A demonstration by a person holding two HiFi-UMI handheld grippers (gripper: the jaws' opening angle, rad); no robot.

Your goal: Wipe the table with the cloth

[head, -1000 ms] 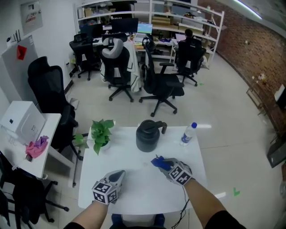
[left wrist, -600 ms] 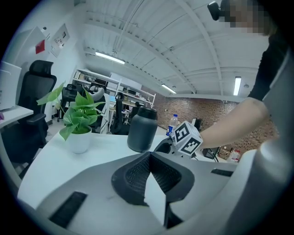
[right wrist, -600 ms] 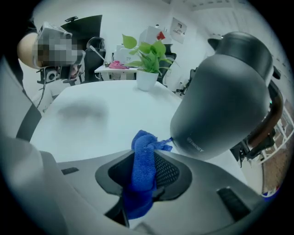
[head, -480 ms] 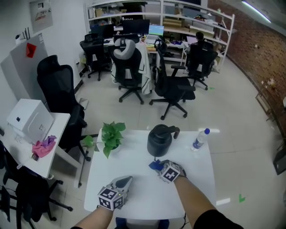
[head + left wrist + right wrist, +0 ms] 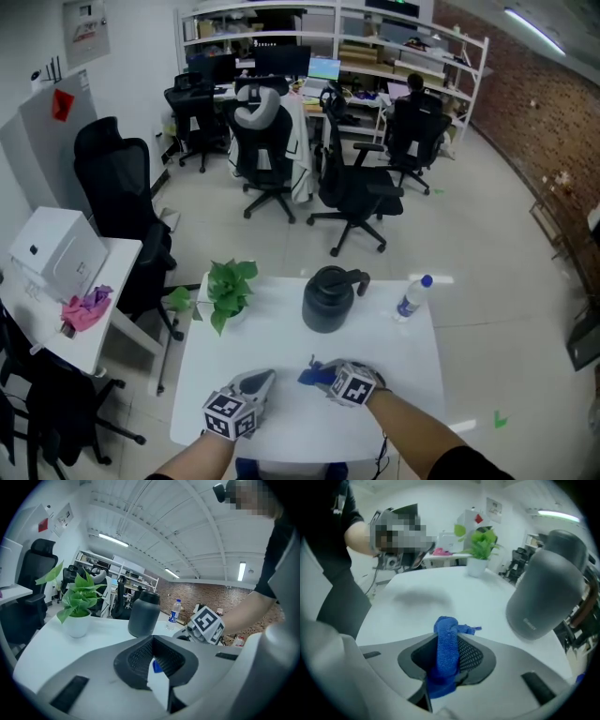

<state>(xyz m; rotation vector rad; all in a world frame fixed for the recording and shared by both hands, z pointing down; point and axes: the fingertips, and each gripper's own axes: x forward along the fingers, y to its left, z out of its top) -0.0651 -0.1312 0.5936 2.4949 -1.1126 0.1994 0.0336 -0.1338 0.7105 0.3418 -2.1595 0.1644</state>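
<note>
Currently the blue cloth (image 5: 310,377) sits bunched between the jaws of the right gripper (image 5: 328,379), which have just tightened a little and are clamped on it, a fold poking out past the tips. Gripper and cloth are over the white table (image 5: 281,333), on the near side of the black jug (image 5: 328,300) and a little apart from it; whether the cloth touches the tabletop cannot be told. Further to the near left of the jug, the left gripper (image 5: 261,380) lies low over the table, pointing roughly toward the jug, its jaws parted by a narrow gap with nothing in them. To the jug's left stands a potted plant (image 5: 225,286) in a white pot. To the jug's right, near the table's edge, stands a water bottle (image 5: 412,298) with a blue cap.
</note>
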